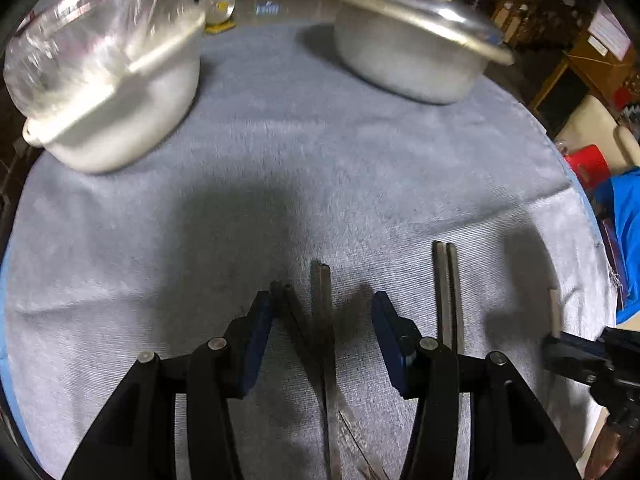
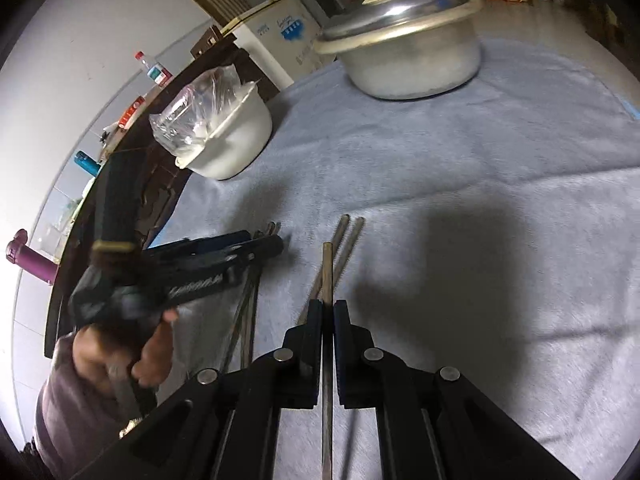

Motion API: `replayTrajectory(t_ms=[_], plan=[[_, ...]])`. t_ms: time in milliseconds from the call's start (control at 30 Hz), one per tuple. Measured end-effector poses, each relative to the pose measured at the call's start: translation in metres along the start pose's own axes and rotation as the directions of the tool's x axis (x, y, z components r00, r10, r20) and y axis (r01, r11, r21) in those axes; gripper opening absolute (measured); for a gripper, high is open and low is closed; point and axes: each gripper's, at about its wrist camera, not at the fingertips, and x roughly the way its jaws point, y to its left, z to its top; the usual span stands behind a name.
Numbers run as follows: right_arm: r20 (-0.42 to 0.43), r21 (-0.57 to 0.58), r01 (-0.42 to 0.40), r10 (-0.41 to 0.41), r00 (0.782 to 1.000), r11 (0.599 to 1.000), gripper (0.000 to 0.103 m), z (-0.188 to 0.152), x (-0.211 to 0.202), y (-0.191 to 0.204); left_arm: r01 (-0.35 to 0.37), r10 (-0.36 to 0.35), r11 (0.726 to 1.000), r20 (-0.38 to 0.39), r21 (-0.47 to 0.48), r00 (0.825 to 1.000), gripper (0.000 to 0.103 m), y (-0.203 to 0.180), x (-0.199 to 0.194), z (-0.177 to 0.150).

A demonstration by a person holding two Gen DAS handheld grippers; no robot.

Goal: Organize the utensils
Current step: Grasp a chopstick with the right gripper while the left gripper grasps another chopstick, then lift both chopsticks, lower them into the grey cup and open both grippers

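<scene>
Dark metal chopsticks lie on a grey-blue cloth [image 1: 300, 160]. In the left wrist view my left gripper [image 1: 322, 312] is open, its blue pads on either side of a pair of chopsticks [image 1: 322, 320] that lie between the jaws. A second pair [image 1: 446, 292] lies to the right. My right gripper [image 2: 328, 312] is shut on a single chopstick [image 2: 327, 272], held above the second pair [image 2: 346, 240]. The right gripper shows at the right edge of the left view [image 1: 568, 348], and the left gripper at the left of the right view [image 2: 256, 246].
A white pot with a clear plastic bag [image 1: 116, 92] stands at the far left. A lidded aluminium pot [image 1: 416, 40] stands at the far right. The round table's edge curves on both sides. A hand [image 2: 120, 352] holds the left gripper.
</scene>
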Motion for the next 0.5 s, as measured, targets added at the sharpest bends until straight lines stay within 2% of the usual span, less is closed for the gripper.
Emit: replayTrajectory(t_ms=[33,67,167,233,333,400,500], plan=[[0.0,0.0,0.005,-0.005,1.0,1.0,0.006,-0.002,0.001,-0.001,-0.006,0.006,1.0,-0.003,0.008,1.0,0.037,-0.001,0.0,-0.001],[-0.003,0.004,0.009,-0.009,1.0,1.0,0.006,-0.003,-0.001,-0.004,-0.01,0.01,1.0,0.0,0.013,1.0,0.021,-0.003,-0.001,-0.002],[-0.011,0.022,0.029,-0.029,1.0,0.999,0.006,-0.007,-0.004,-0.013,0.038,-0.038,0.999,0.001,0.02,0.999,0.006,-0.007,-0.005,-0.007],[-0.008,0.029,0.027,-0.027,1.0,0.999,0.006,-0.01,-0.007,-0.015,0.019,-0.021,0.998,0.044,0.061,0.999,0.006,-0.014,-0.015,-0.012],[0.008,0.018,0.018,-0.018,1.0,1.0,0.006,-0.012,-0.015,-0.009,0.079,-0.083,0.996,0.084,0.047,0.993,0.005,-0.012,-0.036,-0.017],[0.027,0.006,0.001,-0.001,1.0,1.0,0.006,-0.014,-0.022,-0.002,0.093,-0.097,0.995,0.109,0.038,0.989,0.005,-0.009,-0.049,-0.019],[0.059,-0.021,-0.009,0.01,0.998,1.0,0.006,-0.019,-0.034,0.011,0.144,-0.146,0.989,0.168,0.024,0.975,0.005,0.0,-0.079,-0.027]])
